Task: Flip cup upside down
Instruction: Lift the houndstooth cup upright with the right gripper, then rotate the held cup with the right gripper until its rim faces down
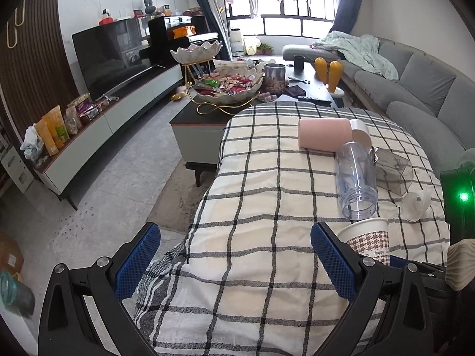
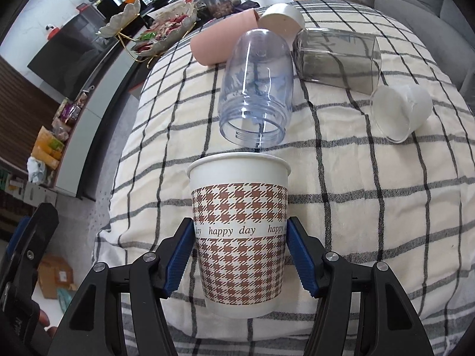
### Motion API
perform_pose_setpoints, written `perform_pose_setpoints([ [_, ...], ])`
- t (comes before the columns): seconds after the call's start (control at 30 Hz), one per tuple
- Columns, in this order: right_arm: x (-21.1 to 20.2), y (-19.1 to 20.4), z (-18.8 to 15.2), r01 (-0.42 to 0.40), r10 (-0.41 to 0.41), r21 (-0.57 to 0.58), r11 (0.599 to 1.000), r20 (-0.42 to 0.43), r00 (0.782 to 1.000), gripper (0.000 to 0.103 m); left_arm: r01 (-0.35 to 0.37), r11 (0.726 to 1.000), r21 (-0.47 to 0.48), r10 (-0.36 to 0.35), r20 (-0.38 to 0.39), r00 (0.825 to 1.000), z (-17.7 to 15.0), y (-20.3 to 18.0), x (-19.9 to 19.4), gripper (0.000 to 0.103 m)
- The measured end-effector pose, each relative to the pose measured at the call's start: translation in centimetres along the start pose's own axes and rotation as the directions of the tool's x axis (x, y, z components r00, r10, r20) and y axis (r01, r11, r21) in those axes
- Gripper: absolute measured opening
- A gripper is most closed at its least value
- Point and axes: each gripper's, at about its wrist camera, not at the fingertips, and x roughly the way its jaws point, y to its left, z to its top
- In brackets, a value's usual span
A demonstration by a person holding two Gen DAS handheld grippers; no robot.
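Note:
A paper cup (image 2: 240, 237) with a brown houndstooth pattern and the words "happy day" stands upright, mouth up, between the blue pads of my right gripper (image 2: 241, 255). The jaws are shut on its sides and it hangs slightly above the checked cloth (image 2: 371, 207). The same cup (image 1: 368, 240) shows in the left wrist view, just right of my left gripper's right finger. My left gripper (image 1: 234, 255) is open and empty over the cloth's left side.
Several cups lie on their sides beyond the paper cup: a clear bluish one (image 2: 256, 89), a pink one (image 2: 222, 41), a white one (image 2: 280, 16), a smoky square one (image 2: 338, 56) and a small clear one (image 2: 400, 112). A coffee table with a snack bowl (image 1: 228, 83) stands behind; a grey sofa (image 1: 415, 89) is right.

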Motion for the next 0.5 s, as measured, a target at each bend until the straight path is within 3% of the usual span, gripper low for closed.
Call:
perform_pose_setpoints([
  [0.37,-0.1,-0.4,-0.1,0.003,-0.003,0.012,1.000,-0.011,1.000,0.064,0.000,1.000,0.003,0.000,-0.001,1.000,-0.2,-0.2,0.3,0.103],
  [0.5,-1.2,-0.6,-0.1,-0.002,0.002,0.012,1.000,0.007,1.000,0.072,0.015,1.000,0.008,-0.015,0.004,1.000,-0.1,-0.6,-0.1,0.103],
])
